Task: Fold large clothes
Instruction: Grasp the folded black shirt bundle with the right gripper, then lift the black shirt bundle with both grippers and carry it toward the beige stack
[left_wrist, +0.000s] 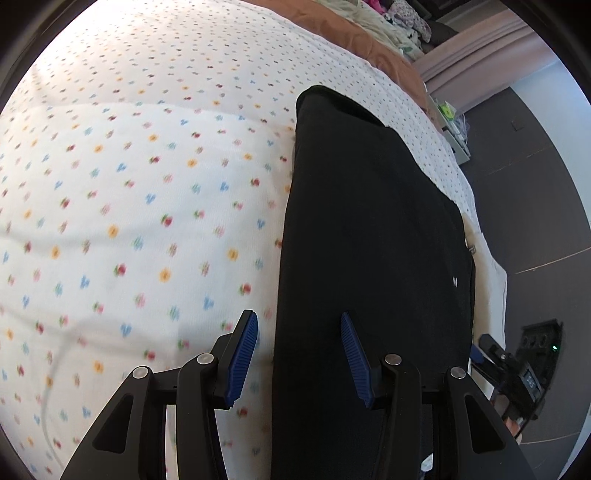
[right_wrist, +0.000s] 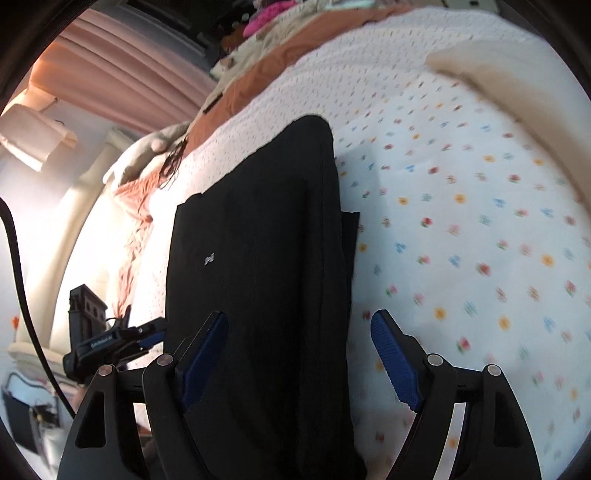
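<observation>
Lying flat on the bed (left_wrist: 129, 184), the black garment (left_wrist: 369, 229) is folded into a long narrow strip running lengthwise near one edge of the floral-dotted bedspread (right_wrist: 461, 221); small white logo (right_wrist: 209, 259) faces up. Left gripper (left_wrist: 299, 360): fingers partly apart, nothing between them, blue pads (left_wrist: 242, 363) hanging over the strip's near edge where black meets bedspread. Right gripper (right_wrist: 300, 360): fingers wide, nothing clamped, hovering above the strip's other long edge. Each gripper shows at the margin of the other's view. Orange blanket (left_wrist: 369, 40) and a clothes pile (left_wrist: 391, 18) sit at the far end of the bed. Dark floor (left_wrist: 524, 177) beside it.
</observation>
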